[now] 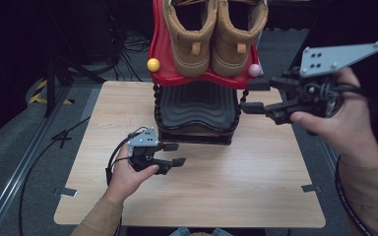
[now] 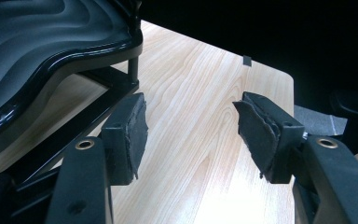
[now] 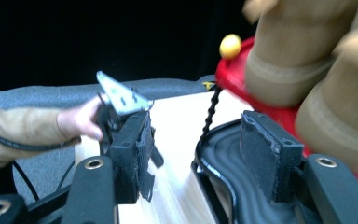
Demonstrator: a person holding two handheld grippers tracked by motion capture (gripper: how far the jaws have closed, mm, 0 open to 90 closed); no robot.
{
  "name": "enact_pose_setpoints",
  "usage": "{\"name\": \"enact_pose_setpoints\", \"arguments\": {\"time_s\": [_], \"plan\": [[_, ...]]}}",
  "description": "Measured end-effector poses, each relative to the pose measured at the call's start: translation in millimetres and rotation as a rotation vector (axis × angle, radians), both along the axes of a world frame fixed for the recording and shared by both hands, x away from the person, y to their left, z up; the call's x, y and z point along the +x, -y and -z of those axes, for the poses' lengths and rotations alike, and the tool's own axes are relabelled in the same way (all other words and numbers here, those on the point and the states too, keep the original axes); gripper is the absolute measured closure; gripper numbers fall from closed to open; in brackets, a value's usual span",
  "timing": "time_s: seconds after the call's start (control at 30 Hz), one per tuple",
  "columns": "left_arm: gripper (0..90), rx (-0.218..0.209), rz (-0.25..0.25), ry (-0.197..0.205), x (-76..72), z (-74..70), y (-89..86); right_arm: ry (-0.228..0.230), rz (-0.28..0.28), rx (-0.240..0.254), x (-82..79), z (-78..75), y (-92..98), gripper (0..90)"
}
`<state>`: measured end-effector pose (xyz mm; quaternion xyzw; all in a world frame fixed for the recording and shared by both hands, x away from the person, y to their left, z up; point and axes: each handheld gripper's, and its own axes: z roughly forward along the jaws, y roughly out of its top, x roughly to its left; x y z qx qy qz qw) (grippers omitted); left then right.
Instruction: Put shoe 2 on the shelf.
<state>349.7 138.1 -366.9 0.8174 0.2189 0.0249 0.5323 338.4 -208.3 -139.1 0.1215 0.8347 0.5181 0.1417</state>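
A pair of tan boots (image 1: 211, 39) stands on the red top shelf (image 1: 165, 74) of a small rack at the table's far edge. Below it is a black ribbed shelf (image 1: 197, 105), bare. My left gripper (image 1: 175, 154) rests low over the wooden table (image 1: 226, 191) in front of the rack, open and pointing right, with nothing between its jaws (image 2: 191, 121). My right gripper (image 1: 253, 96) hangs open in the air at the rack's right side, pointing left at the black shelf (image 3: 223, 154). Its own view (image 3: 196, 140) has the boots (image 3: 298, 60) at upper right, blurred.
A yellow ball (image 1: 153, 65) and a pink ball (image 1: 254, 70) cap the rack's front corners, on twisted black posts (image 1: 156, 105). Cables and a metal rail (image 1: 17, 167) lie on the grey floor to the left. Small tape marks (image 1: 69, 192) sit at the table's edges.
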Motion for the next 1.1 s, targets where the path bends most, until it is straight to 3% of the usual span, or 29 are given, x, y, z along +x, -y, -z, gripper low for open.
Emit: {"name": "enact_pose_setpoints", "arguments": {"time_s": [0.2,0.43,0.57,0.73,0.77,0.9,0.97,1.1], "plan": [[42.4,0.018,-0.013,0.002,-3.8,0.0,-2.8,-0.046,-0.008,-0.028,13.2,59.6,-1.0,43.9],[42.2,0.037,-0.031,0.007,-7.8,1.7,-5.5,-0.106,-0.012,-0.004,21.0,110.6,-1.0,43.9],[42.1,0.048,-0.041,0.007,-10.0,3.0,-6.4,-0.118,0.008,-0.051,21.5,146.3,-4.9,43.9],[42.1,0.053,-0.049,0.0,-10.9,5.0,-6.7,-0.168,0.017,-0.064,23.9,183.4,-4.3,43.4],[42.0,0.053,-0.049,-0.001,-11.0,5.1,-6.6,-0.195,0.013,-0.08,25.2,196.5,-2.7,42.4],[42.0,0.059,-0.046,0.0,-10.9,5.3,-5.8,-0.211,0.025,-0.109,25.7,214.5,-1.0,42.8],[42.0,0.067,-0.046,-0.002,-10.8,5.2,-5.3,-0.223,0.035,-0.101,25.6,224.6,-0.4,42.9],[41.9,0.058,-0.046,-0.002,-10.8,5.6,-3.5,-0.234,0.049,-0.165,26.0,236.3,-2.5,42.3]]}}
